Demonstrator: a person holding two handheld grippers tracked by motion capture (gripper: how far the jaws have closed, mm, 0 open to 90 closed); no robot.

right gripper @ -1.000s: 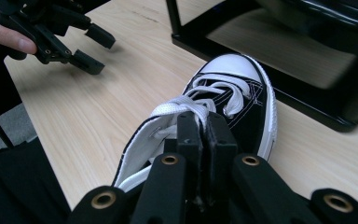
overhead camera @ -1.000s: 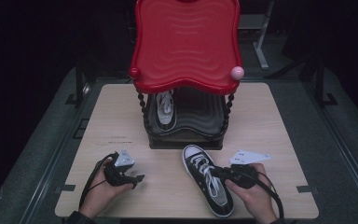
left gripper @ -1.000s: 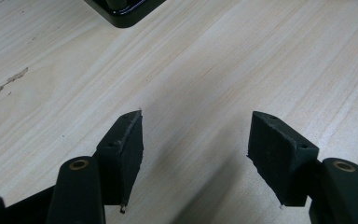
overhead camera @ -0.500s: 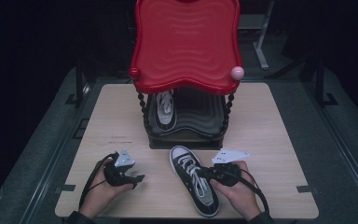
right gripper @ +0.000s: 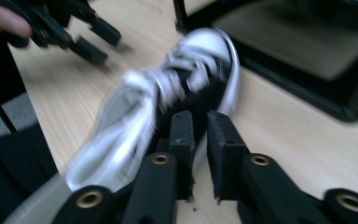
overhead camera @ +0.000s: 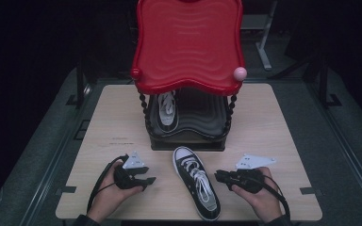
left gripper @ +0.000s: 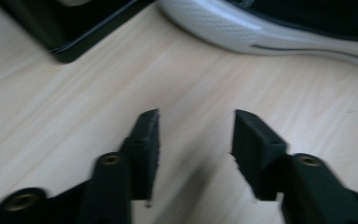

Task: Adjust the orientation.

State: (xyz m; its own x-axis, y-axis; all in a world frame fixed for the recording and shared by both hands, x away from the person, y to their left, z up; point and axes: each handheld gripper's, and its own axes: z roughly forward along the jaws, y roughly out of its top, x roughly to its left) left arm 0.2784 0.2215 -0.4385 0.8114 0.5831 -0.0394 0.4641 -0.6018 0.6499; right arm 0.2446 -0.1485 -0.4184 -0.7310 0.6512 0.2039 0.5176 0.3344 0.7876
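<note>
Now we are between two steps: the black sneaker (overhead camera: 196,182) lies on the wooden table (overhead camera: 283,132) just in front of the red shoe rack (overhead camera: 188,47), toe toward the rack, between our two hands. On the rack's lower black shelf (overhead camera: 202,120) a second sneaker (overhead camera: 167,110) already stands. The right gripper (overhead camera: 221,176) is beside the shoe, its jaws almost pressed together with nothing between them. The left gripper (overhead camera: 150,180) has just been closing and stands half spread over bare wood, also with nothing between its jaws. We judge the next move needs a firm pinch on the sneaker's side wall or heel, then a lift onto the shelf beside its pair
</note>
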